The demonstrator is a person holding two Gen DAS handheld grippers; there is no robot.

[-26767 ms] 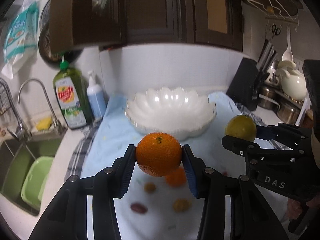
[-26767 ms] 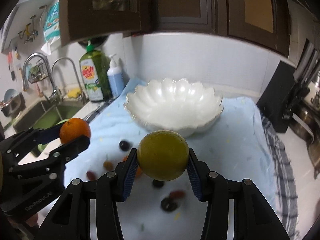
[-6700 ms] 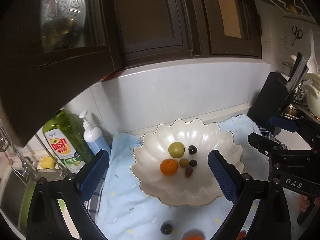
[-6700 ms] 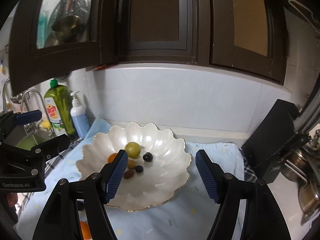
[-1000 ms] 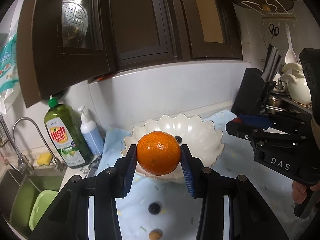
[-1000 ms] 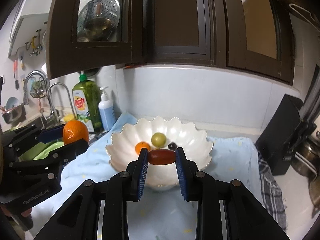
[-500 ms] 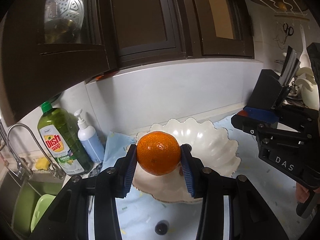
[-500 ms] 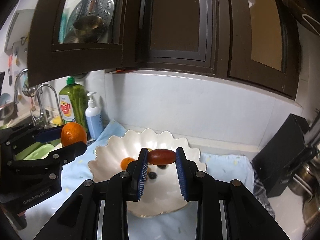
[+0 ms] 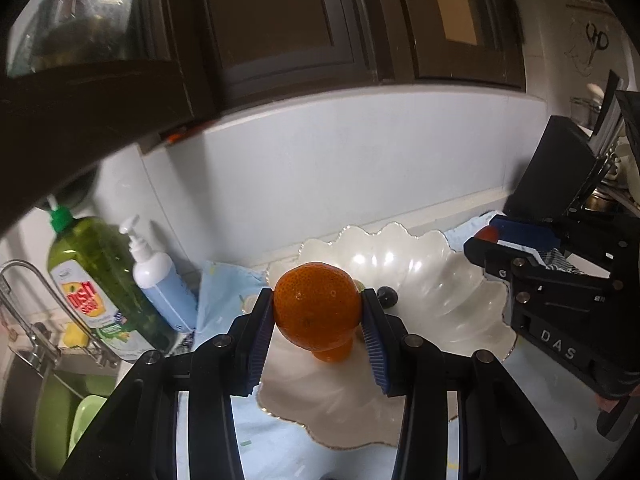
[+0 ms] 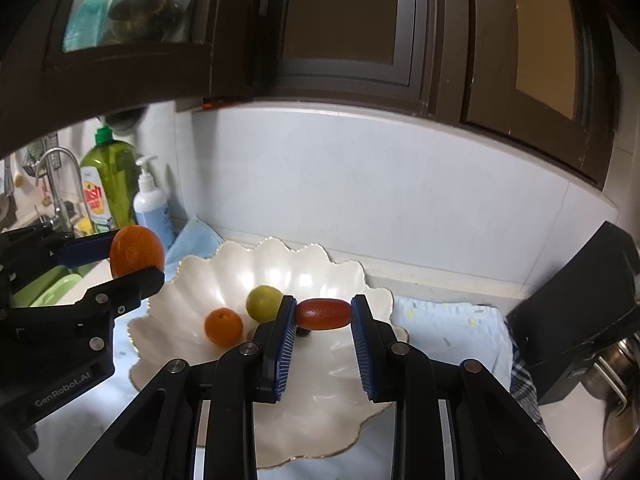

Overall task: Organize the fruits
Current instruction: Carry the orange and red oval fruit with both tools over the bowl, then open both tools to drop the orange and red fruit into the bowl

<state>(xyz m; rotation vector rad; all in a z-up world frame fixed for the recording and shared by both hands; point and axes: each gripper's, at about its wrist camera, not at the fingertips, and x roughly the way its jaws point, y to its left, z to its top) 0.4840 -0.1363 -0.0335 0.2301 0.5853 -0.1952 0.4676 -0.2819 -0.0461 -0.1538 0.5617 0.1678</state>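
Two fruits held: an orange (image 9: 316,306) in the left gripper (image 9: 317,330), a red oblong fruit (image 10: 323,313) in the right gripper (image 10: 323,334).
Jaws: each pair clamped on its fruit.
Place: both hang over the white bowl (image 10: 340,412); a small orange (image 10: 223,326) and a green fruit (image 10: 264,302) lie inside.
Orange: likely firm, round, could roll; held across its middle.
Red fruit: probably light, soft-skinned, slippery; pinched at its ends.
Bowl: probably breakable, so set fruit down low.
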